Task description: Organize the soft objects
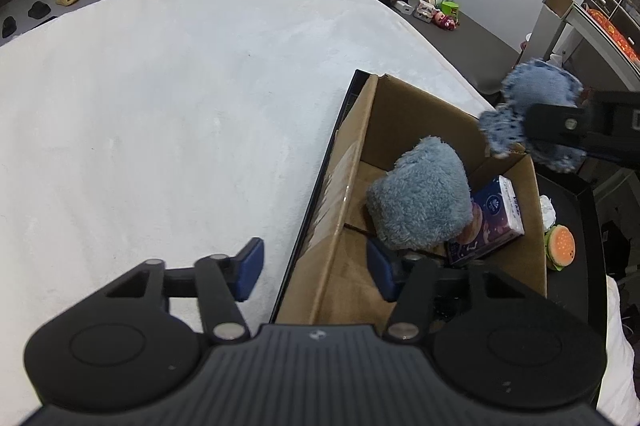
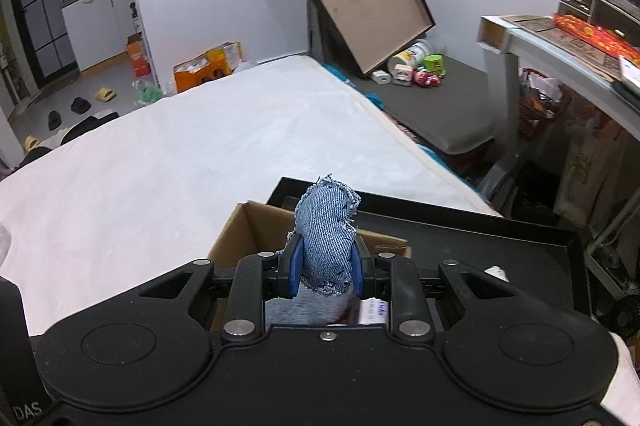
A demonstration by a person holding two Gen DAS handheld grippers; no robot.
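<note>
The right gripper point(image 2: 325, 272) is closed on a small denim pouch point(image 2: 328, 238), its blue pads pinching the stuffed body at the lower half so that the frayed top stands up free between them; the soft filling bulges around the pads, which suggests a firm squeeze chosen to keep a limp thing from slipping. Seen from the left wrist, the pouch hangs in the air just past the far right corner of the cardboard box point(image 1: 352, 186), above its rim rather than inside, so the drop into the box is, by my judgement, the step in hand. The left gripper point(image 1: 316, 272) is spread wide and holds nothing, one pad over the bed and the other over the box's near end, probably parked there to leave the opening free. Inside the box a fluffy blue-grey plush point(image 1: 424, 194) leans against a purple tissue pack point(image 1: 492, 218) at the right wall, leaving bare cardboard floor toward the near and left sides. The box sits on a black tray point(image 2: 500, 246) at the right edge of the white bed point(image 1: 160, 106); a small burger toy point(image 1: 560, 242) lies on the tray just outside the box's right wall, apparently not yet sorted.
</note>
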